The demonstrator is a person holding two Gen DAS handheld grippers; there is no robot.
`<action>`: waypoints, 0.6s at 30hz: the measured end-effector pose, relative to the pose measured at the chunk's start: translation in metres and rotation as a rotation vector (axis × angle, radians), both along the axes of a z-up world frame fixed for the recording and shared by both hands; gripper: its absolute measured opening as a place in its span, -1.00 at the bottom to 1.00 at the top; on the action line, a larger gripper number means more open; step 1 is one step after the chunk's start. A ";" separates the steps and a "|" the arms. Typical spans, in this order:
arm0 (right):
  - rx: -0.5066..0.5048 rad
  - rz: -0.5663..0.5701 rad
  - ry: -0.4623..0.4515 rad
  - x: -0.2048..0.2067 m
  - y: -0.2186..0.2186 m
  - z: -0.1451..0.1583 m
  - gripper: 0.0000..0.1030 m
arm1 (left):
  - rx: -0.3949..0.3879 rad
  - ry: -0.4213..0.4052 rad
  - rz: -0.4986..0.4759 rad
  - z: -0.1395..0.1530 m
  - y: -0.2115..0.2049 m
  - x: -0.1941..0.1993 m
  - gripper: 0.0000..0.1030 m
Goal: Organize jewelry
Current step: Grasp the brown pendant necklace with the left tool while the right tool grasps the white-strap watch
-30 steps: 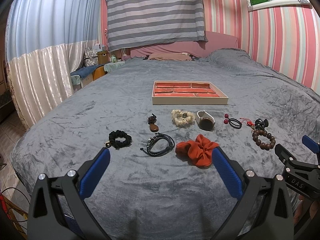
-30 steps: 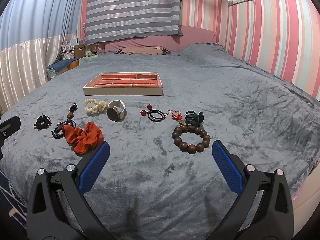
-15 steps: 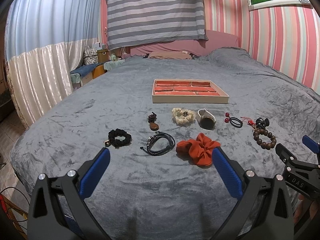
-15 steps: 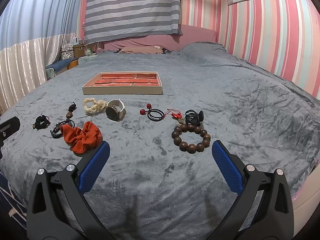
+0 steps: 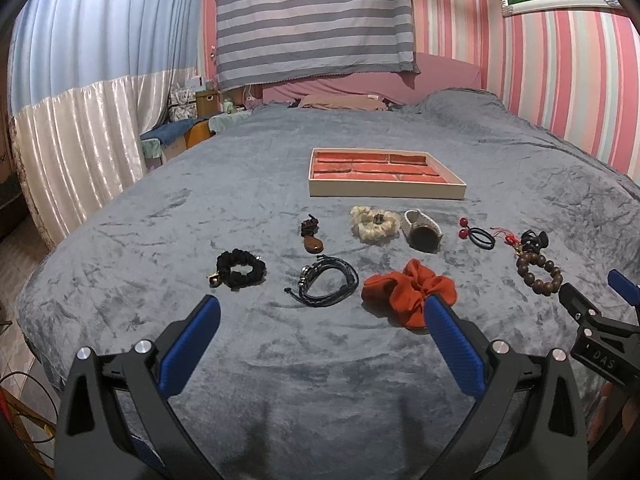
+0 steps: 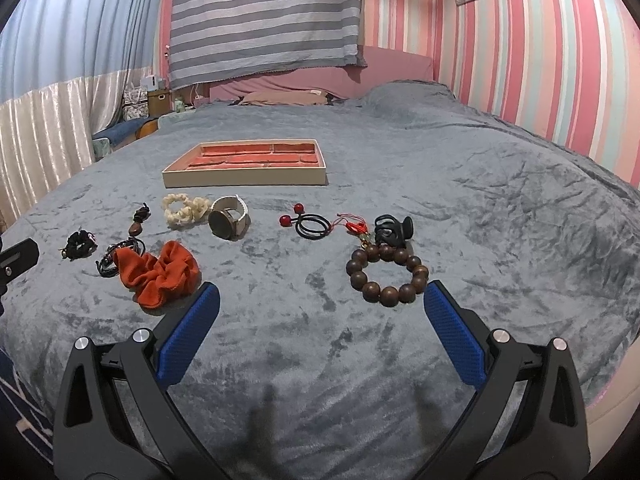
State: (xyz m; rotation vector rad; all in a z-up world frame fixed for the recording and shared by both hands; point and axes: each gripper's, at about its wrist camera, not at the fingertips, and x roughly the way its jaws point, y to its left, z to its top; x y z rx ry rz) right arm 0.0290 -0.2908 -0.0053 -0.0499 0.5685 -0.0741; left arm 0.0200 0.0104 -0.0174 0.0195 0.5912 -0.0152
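A cream tray with red-lined compartments (image 5: 386, 191) (image 6: 244, 178) lies on the grey bedspread. In front of it lie a black scrunchie (image 5: 241, 269), a brown pendant (image 5: 311, 236), a black cord bracelet (image 5: 328, 285), an orange scrunchie (image 5: 408, 292) (image 6: 158, 272), a cream scrunchie (image 5: 374, 224), a watch (image 5: 423, 230) (image 6: 230, 218), a black hair tie with red beads (image 6: 308, 222), a black claw clip (image 6: 394, 228) and a wooden bead bracelet (image 6: 387, 276). My left gripper (image 5: 320, 312) is open and empty, near the orange scrunchie. My right gripper (image 6: 320, 300) is open and empty, near the bead bracelet.
The bed's front edge runs just below both grippers. White and blue curtains (image 5: 72, 120) hang at the left, with boxes and clutter (image 5: 192, 108) beside the bed. A striped cloth (image 5: 312, 20) and pink striped wall lie beyond the pillows.
Both grippers have crept slightly toward the jewelry; the items sit a little lower and nearer in both views. Nothing was picked up.
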 end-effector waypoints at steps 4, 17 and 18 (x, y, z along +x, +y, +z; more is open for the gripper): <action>-0.040 0.001 -0.020 0.005 0.007 0.001 0.92 | -0.004 0.014 0.001 -0.002 0.002 0.007 0.93; 0.052 0.021 0.064 0.052 -0.005 -0.001 0.92 | 0.002 0.012 -0.026 0.010 0.006 0.040 0.93; 0.049 0.022 0.073 0.058 -0.005 -0.003 0.92 | 0.002 0.014 -0.027 0.010 0.007 0.045 0.93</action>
